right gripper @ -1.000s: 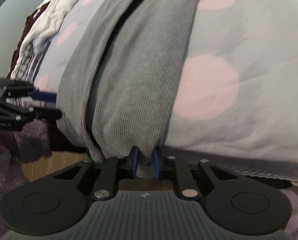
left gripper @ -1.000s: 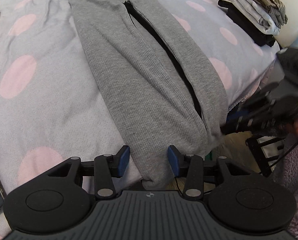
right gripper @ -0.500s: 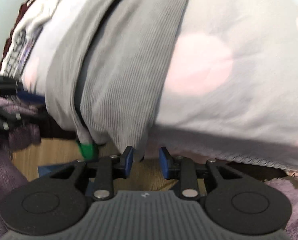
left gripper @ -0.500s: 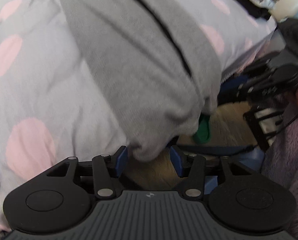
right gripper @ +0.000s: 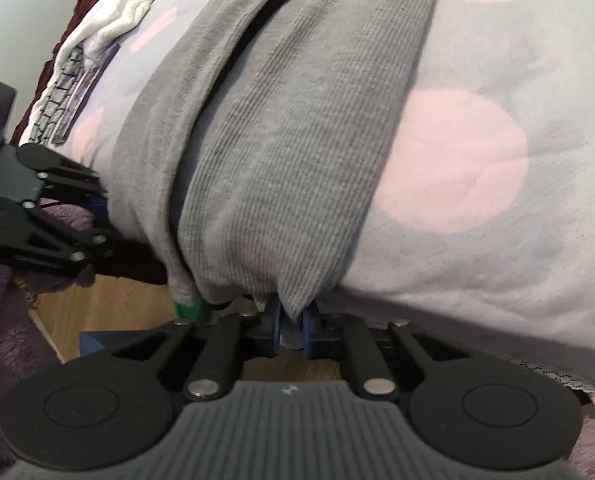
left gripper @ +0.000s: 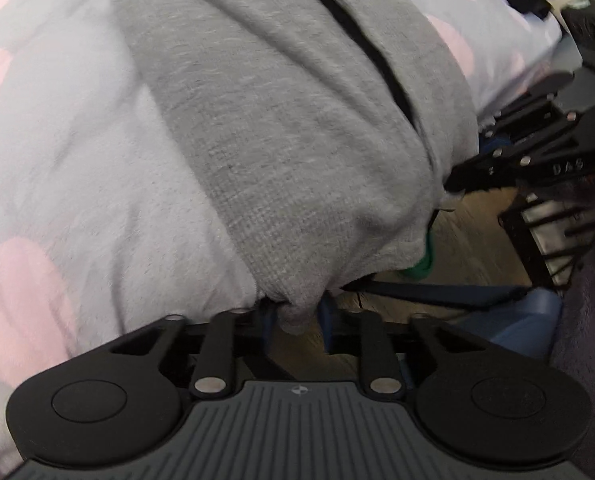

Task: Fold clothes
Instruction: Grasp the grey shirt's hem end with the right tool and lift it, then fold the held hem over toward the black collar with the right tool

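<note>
Right wrist, right claw (right gripper: pixel 291 326) pinching grey garment (right gripper: pixel 297 160) hem

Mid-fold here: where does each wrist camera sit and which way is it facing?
Left wrist: on the left gripper, looking up the bed along the grey garment; right gripper shows at right.
Right wrist: on the right gripper, same direction; left gripper at left.
Shared: garment's hem, polka-dot bedding, wooden floor.

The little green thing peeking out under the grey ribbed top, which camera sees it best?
The right wrist view. There the small green piece is sharp and sits just beneath the hem of the grey ribbed knit top, above the wooden floor. In the left wrist view it is blurred and mostly tucked behind the cloth.
</note>
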Available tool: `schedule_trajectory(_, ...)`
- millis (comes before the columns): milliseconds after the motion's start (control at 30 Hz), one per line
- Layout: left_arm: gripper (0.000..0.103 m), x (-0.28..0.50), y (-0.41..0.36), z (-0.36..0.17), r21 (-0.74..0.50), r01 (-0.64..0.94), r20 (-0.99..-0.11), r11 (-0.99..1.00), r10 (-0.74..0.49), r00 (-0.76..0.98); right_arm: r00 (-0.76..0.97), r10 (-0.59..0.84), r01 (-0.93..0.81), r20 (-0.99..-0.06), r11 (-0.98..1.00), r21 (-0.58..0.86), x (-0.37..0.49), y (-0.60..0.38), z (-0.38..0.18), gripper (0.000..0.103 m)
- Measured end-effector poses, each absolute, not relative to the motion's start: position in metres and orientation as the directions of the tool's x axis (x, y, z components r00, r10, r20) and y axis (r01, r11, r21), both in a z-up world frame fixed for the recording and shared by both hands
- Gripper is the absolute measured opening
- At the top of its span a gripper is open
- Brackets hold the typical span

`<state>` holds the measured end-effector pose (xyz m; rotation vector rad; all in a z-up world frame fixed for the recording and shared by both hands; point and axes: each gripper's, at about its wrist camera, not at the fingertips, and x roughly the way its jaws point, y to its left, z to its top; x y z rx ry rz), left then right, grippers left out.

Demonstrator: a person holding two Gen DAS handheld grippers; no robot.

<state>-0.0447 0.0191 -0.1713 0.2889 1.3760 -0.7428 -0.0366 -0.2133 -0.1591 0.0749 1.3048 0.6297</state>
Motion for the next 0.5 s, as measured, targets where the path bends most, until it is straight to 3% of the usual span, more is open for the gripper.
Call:
schedule_trajectory(200, 0.009, -0.043, 0.025, -0.138, -0.355, 0.659, -0.911, 0.663, -0.405, -0.084, 0.049, 0.539, -0.411, -0.841, 0.778, 0.475, -0.038, -0.224, -0.125, 0.006)
schedule_trajectory(500, 0.009, -0.015, 0.06, -0.077, -0.546, 0.624, -0.751, 0.559, -0.657, -0.069, 0.07, 0.75, -0.413, -0.657, 0.621, 0.666, -0.017, -0.262, -0.07, 0.006)
